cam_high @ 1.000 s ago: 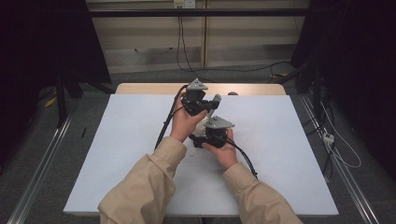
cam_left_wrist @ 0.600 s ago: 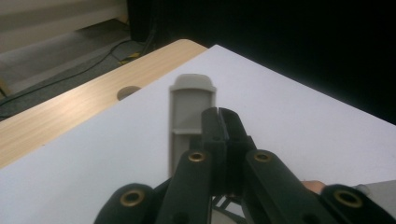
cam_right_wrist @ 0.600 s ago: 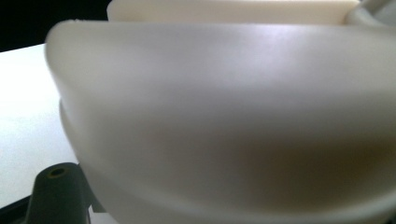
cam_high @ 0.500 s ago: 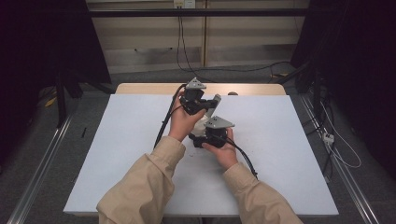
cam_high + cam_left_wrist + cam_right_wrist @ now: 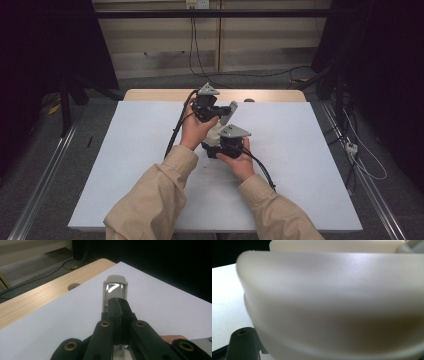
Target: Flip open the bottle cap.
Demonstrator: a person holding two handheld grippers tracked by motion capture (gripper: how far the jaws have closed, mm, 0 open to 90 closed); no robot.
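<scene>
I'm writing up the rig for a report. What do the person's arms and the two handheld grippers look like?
Both arms wear long beige sleeves, and the hands are bare. The left gripper and right gripper are black, each topped by a grey three-cornered plate. A black cable trails from each. The left gripper's jaws are black links with brass-coloured rivets.
</scene>
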